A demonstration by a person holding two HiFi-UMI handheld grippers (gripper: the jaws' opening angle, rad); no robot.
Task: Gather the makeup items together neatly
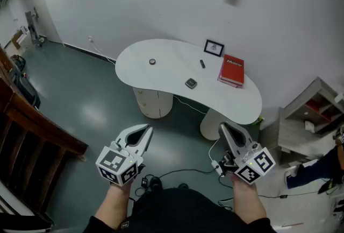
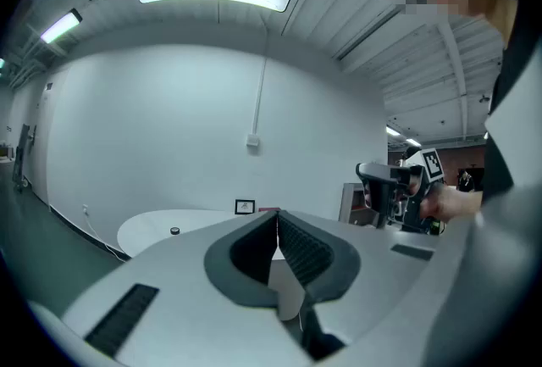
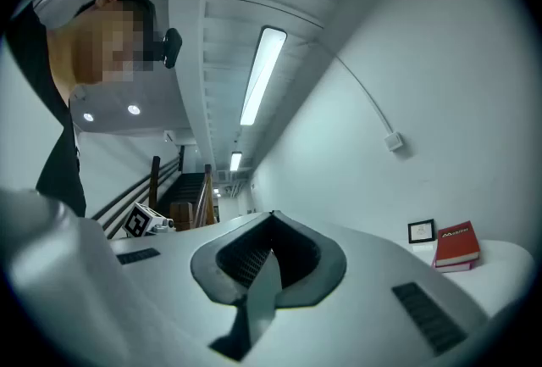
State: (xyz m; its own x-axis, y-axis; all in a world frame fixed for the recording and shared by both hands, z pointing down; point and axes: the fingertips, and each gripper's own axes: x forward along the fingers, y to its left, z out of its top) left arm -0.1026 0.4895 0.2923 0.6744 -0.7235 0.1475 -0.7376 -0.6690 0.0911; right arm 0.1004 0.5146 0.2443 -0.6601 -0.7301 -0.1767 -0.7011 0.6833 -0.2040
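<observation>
Head view: three small makeup items lie spread over the white worktop (image 1: 161,73): a round pot (image 1: 152,61) towards its left end, a dark tube (image 1: 202,64) mid-top, and a square compact (image 1: 191,83) near the front edge. All three are well apart from each other. A red book (image 1: 232,70) and a framed picture (image 1: 214,48) sit at the right and aren't makeup.
- Left hand-held gripper (image 1: 145,129) and right hand-held gripper (image 1: 222,126) are both fully closed, empty, and well short of the worktop.
- The compact is the nearest item and lies between the two lines of reach.
- Handling guess: all three are light, rigid and probably smooth plastic, so they'd skid if nudged.
- The tube may roll; pinch it across its middle.
- Take the compact by opposite edges and the pot across its sides.

Left gripper view: the left hand-held gripper (image 2: 277,217) has its pads pressed together with nothing between them. The pot (image 2: 174,230) shows far ahead on the worktop (image 2: 144,230), left of the jaw line. The picture (image 2: 245,206) is beyond it, and the right hand-held gripper (image 2: 389,191) is off to the right.

Right gripper view: the right hand-held gripper (image 3: 271,217) is closed and empty, tilted up towards the ceiling. Only the book (image 3: 457,245) and picture (image 3: 421,230) show, at far right. No makeup is in frame.
</observation>
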